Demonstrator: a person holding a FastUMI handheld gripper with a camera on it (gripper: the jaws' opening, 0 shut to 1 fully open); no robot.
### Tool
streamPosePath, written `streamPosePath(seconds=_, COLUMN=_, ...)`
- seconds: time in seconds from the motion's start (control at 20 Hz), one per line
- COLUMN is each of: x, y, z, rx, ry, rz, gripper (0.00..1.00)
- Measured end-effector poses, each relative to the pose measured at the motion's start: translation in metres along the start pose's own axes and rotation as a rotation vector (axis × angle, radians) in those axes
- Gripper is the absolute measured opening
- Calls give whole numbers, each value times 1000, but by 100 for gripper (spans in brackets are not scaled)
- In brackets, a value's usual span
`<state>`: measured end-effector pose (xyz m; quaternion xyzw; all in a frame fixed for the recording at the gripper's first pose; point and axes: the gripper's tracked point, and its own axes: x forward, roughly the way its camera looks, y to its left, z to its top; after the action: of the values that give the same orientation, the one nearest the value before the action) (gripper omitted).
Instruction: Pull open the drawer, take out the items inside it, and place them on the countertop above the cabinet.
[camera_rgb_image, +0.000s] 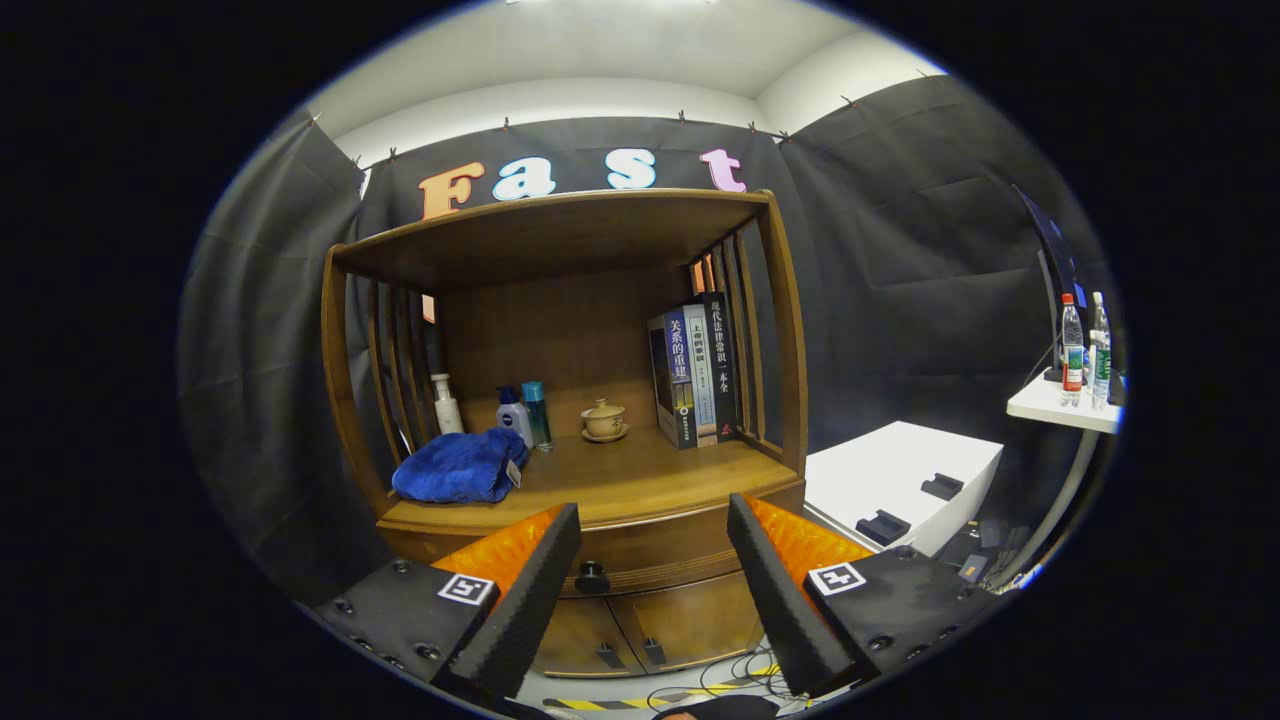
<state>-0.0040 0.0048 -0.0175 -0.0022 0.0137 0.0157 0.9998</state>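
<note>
Lining up: I am holding the gripper (655, 540) square to the cabinet (560, 400), fingers spread wide with nothing between the pads.
Claw state: open, empty, the two fingers well apart and touching nothing that I can see.
Drawer: the drawer (650, 560) sits closed just under the countertop (640, 480), its front running flat from 9 o'clock to 3 o'clock across the gap between my fingers.
Knob: the dark round knob (592, 578) lies just beside the inner edge of my left finger (530, 600), at roughly 8 o'clock from the midpoint of the gap, so it is off-centre toward the left.
Key relation: I judge the knob is beyond the fingertips, not yet between them; the claw must shift toward 9 o'clock and go forward before it can close on it.
Pull axis: straight back toward me, at right angles to the drawer's long front.
Items inside: hidden while the drawer is shut; I cannot tell what they are.
Countertop load: a blue cloth (460, 468) at the 10 o'clock side, bottles (525, 415), a small lidded cup (604, 420) and upright books (695, 370) toward 1 o'clock; the front strip near the edge looks bare for setting things down.
Lower doors: two doors (640, 630) below the drawer, not my target.
</note>
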Motion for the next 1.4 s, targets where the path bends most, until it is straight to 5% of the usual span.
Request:
streamPosePath(seconds=0.7, x=0, y=10, z=-4, rx=10, ry=-50, rz=49, gripper=98)
streamPosePath(seconds=1.4, x=68, y=38, z=-97, rx=-55, ry=-20, rz=103, gripper=98)
